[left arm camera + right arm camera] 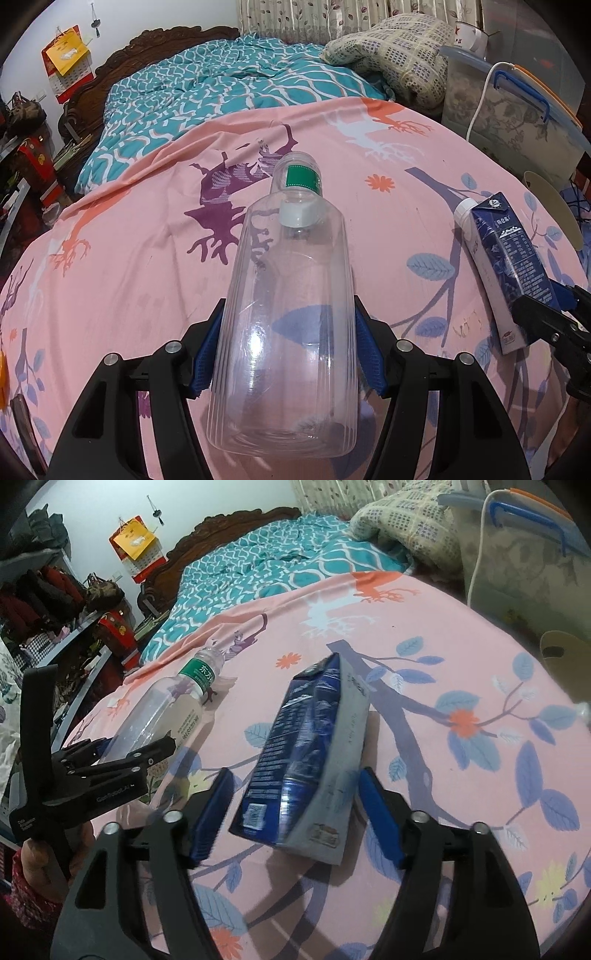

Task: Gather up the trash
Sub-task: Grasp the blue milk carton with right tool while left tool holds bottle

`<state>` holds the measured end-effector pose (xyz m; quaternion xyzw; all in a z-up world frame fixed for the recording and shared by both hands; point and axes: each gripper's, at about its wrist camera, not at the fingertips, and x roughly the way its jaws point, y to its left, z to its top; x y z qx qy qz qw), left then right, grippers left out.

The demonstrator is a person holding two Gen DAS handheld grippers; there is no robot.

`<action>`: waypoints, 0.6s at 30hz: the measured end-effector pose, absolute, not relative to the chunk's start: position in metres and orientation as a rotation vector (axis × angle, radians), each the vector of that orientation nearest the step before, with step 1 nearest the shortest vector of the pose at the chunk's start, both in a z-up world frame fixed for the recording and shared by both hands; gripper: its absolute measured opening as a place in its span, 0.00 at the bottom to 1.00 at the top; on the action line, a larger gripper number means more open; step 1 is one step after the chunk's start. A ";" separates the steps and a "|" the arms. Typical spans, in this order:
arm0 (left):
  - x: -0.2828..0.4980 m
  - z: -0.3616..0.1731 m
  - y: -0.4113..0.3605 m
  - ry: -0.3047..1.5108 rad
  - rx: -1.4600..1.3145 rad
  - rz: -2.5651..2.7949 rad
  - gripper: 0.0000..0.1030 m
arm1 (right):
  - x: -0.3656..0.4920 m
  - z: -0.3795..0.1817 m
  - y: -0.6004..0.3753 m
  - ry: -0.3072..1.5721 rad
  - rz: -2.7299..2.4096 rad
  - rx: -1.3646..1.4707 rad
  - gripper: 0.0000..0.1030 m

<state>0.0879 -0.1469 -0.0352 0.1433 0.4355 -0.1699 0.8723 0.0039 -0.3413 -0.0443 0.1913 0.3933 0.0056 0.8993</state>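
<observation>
My left gripper [288,354] is shut on a large clear plastic bottle [288,314], its blue pads pressing both sides; the white cap [295,215] points away from me. Just beyond it a smaller bottle with a green label [300,177] lies on the pink bedsheet [129,258]. In the right wrist view a blue and white drink carton [306,753] sits tilted on the sheet between the fingers of my right gripper [293,812]. A gap shows on each side of the carton, so this gripper is open. The left wrist view shows the carton [509,266] at the right, and the right wrist view shows the left gripper [140,753] at the left.
A teal quilt [221,81] and a checked pillow [391,51] lie at the far end of the bed. A clear storage box with a blue handle [517,107] and a white cable [480,96] stand at the right edge. Cluttered shelves [55,602] line the left side.
</observation>
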 end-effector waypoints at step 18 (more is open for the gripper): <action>0.097 -0.036 -0.151 0.926 0.318 -0.335 0.63 | -0.005 -0.053 -0.347 0.815 -0.033 0.384 0.73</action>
